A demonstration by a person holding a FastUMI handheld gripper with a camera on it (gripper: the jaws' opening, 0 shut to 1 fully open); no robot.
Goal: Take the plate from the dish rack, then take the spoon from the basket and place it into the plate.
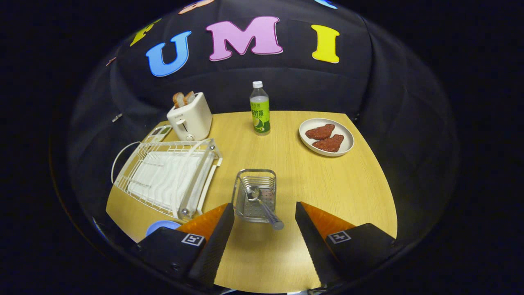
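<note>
A metal spoon [267,213] lies in a small wire basket [256,173], bowl down inside it and handle sticking out over the near rim. My gripper [265,206] is open, with the basket and spoon handle just ahead of and between its fingers; neither finger touches them. A white dish rack [163,180] stands left of the basket, its slots bare. A blue plate [161,226] lies on the table in front of the rack, partly hidden behind my left finger.
At the back of the wooden table [319,184] stand a cream toaster [190,119] with bread in it and a green-labelled bottle [260,108]. A white plate [326,136] with two pieces of meat sits at the back right.
</note>
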